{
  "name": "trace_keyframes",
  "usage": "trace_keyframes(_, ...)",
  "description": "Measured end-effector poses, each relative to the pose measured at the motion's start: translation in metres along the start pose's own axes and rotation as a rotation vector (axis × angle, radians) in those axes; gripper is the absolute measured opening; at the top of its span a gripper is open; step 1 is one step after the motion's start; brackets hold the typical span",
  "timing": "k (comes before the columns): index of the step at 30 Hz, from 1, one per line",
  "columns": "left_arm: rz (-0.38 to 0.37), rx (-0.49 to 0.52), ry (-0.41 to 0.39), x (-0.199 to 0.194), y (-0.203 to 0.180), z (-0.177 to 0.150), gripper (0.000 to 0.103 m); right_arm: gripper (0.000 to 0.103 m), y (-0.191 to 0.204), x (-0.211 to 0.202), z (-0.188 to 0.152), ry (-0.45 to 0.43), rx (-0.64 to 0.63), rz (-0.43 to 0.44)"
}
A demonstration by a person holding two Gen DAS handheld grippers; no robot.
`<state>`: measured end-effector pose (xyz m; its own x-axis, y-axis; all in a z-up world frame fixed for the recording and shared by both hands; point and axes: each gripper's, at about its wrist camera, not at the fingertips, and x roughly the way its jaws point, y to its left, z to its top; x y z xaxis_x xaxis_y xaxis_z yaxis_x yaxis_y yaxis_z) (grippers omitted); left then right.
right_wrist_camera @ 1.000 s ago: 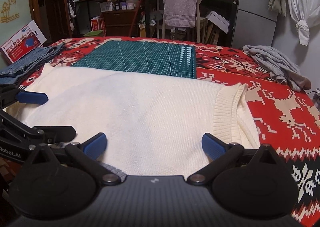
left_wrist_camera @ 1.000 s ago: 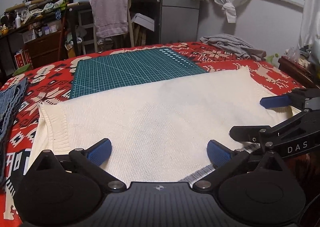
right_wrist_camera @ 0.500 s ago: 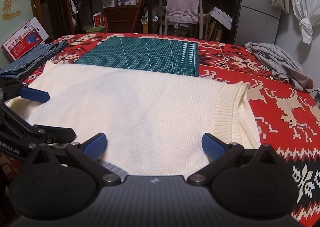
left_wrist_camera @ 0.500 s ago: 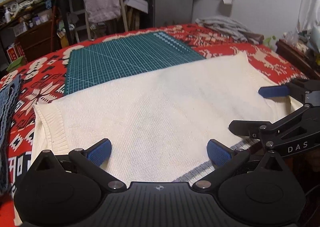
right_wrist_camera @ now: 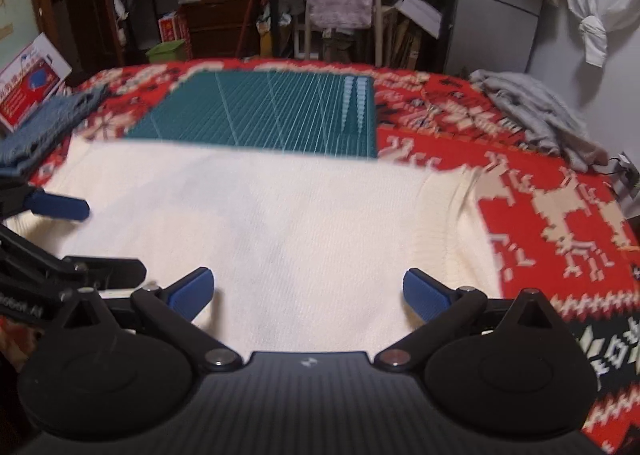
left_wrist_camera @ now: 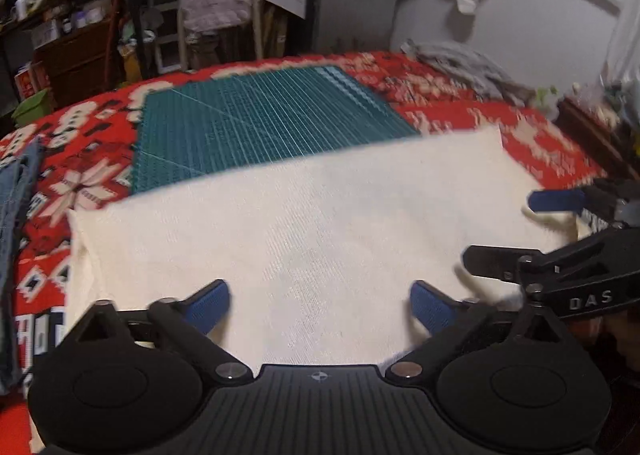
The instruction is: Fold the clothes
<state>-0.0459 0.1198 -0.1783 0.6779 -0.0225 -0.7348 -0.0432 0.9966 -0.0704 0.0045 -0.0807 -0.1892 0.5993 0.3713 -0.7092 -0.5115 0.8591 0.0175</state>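
On one red blanket (right_wrist_camera: 552,215), one cream sweater (right_wrist_camera: 280,223), two open tools

Both wrist cameras sit low and close over the near edge of the cream sweater (left_wrist_camera: 304,239), facing the cluttered shelves. Each catches the other claw at its side, and both share the green cutting mat (right_wrist_camera: 260,115).

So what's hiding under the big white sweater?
The white sweater lies across the near edge of the green cutting mat and the red patterned blanket. Both carry on beneath it, but anything else under there is covered.
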Motion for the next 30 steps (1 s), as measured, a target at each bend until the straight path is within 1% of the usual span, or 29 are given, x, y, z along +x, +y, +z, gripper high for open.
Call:
trace_keyframes(2,-0.009,-0.028,-0.025,-0.005,0.003,0.010,0.087,0.100,0.001,-0.014,0.013,-0.047,0.005,0.002)
trace_keyframes(3,-0.017,-0.043,-0.035,-0.007,0.005,0.015,0.084,0.095,0.003,-0.018,0.020,-0.065,0.006,0.010)
trace_keyframes(5,-0.033,-0.073,-0.057,-0.010,0.008,0.025,0.075,0.084,0.008,-0.019,0.035,-0.071,-0.006,0.017)
trace_keyframes(6,-0.040,-0.088,-0.068,-0.012,0.009,0.030,0.065,0.071,0.011,-0.017,0.042,-0.069,-0.014,0.018)
trace_keyframes(7,-0.048,-0.103,-0.079,-0.014,0.011,0.035,0.052,0.055,0.013,-0.012,0.048,-0.060,-0.018,0.015)
trace_keyframes(8,-0.056,-0.119,-0.090,-0.016,0.013,0.040,0.045,0.046,0.015,-0.006,0.054,-0.049,-0.017,0.014)
trace_keyframes(9,-0.060,-0.127,-0.088,-0.012,0.013,0.044,0.034,0.028,0.017,0.000,0.060,-0.039,-0.014,0.020)
trace_keyframes(10,-0.062,-0.132,-0.080,-0.006,0.014,0.048,0.026,0.019,0.019,0.006,0.064,-0.038,-0.009,0.033)
trace_keyframes(11,-0.064,-0.137,-0.073,0.000,0.014,0.053,0.021,0.018,0.021,0.012,0.068,-0.038,-0.004,0.047)
trace_keyframes(12,-0.067,-0.141,-0.061,0.007,0.016,0.055,0.012,0.017,0.023,0.018,0.071,-0.038,0.001,0.061)
trace_keyframes(15,-0.089,-0.145,-0.025,0.029,0.021,0.061,0.011,0.016,0.032,0.041,0.077,-0.029,-0.006,0.091)
trace_keyframes(16,-0.097,-0.146,-0.014,0.036,0.022,0.062,0.011,0.015,0.034,0.050,0.078,-0.022,-0.007,0.098)
trace_keyframes(17,-0.106,-0.148,-0.003,0.042,0.024,0.064,0.011,0.013,0.037,0.058,0.078,-0.007,-0.011,0.109)
trace_keyframes(18,-0.112,-0.148,0.009,0.049,0.025,0.065,0.009,0.009,0.039,0.067,0.079,0.008,-0.008,0.114)
trace_keyframes(19,-0.110,-0.147,0.019,0.053,0.027,0.063,0.005,0.009,0.040,0.075,0.078,0.025,-0.003,0.118)
trace_keyframes(21,-0.108,-0.146,0.038,0.061,0.032,0.059,0.005,0.009,0.041,0.092,0.077,0.063,0.011,0.120)
trace_keyframes(23,-0.123,-0.156,0.051,0.068,0.036,0.059,0.005,0.009,0.041,0.103,0.075,0.087,0.028,0.111)
trace_keyframes(30,-0.129,-0.171,0.039,0.082,0.043,0.065,0.002,0.009,0.043,0.119,0.075,0.063,0.028,0.097)
